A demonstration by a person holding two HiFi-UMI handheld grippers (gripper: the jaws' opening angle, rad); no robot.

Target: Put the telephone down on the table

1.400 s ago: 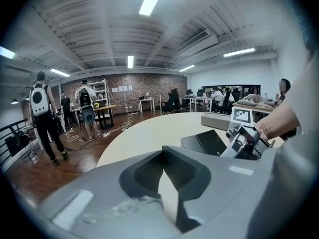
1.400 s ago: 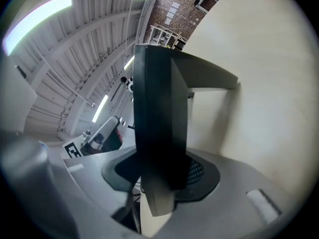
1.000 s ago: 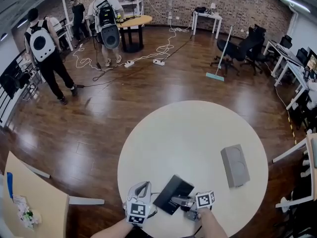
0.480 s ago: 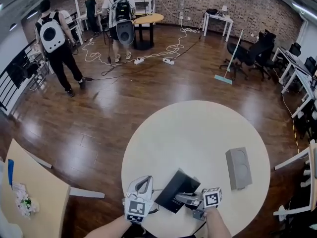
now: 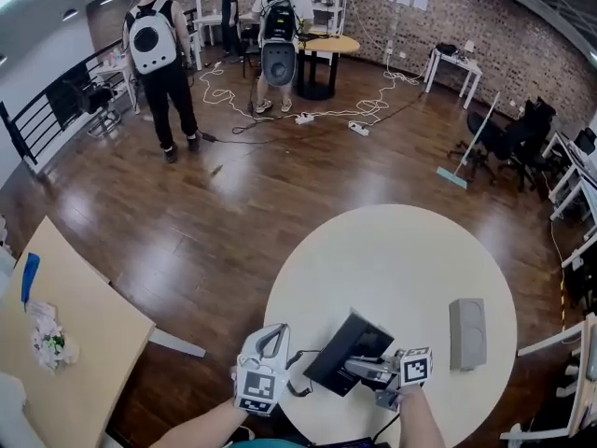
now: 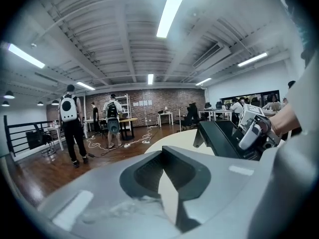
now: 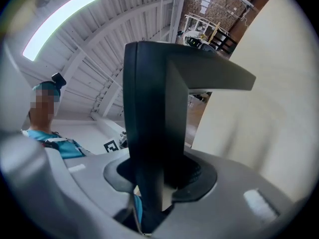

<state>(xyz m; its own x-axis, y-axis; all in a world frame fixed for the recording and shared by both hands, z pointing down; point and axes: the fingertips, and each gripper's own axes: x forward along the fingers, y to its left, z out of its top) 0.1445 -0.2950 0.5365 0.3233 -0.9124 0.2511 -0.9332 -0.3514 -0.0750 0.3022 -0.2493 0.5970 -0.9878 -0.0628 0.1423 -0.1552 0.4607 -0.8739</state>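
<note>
telephone in the right gripper's pinch, above the table's near edge

left gripper (image 5: 271, 340) sits at the lower left of the head view. its jaws are pressed together, and its own view shows nothing between them. just to its right a thin dark cord (image 5: 298, 381) loops toward the telephone (image 5: 350, 351), a black wedge-shaped slab that appears raised and tilted over the near rim of the round table (image 5: 401, 259). right gripper (image 5: 362, 371), lower centre, pinches the slab's near end edge-on. in the right gripper view the black body fills the gap between the jaws.

handling, as a judgement: the shell looks like rigid moulded plastic, so it will not flex or sag, but its smooth faces could slide in a light pinch. held by one end, the long free part acts as a lever and wants to swing down. a hold across the thin edge nearer the middle would steady it. the cord may tug or snag as it is lowered. set it down flat, not corner first, since hard plastic chips and rattles.

further right a grey box (image 5: 466, 334) lies on the table, well apart.
</note>
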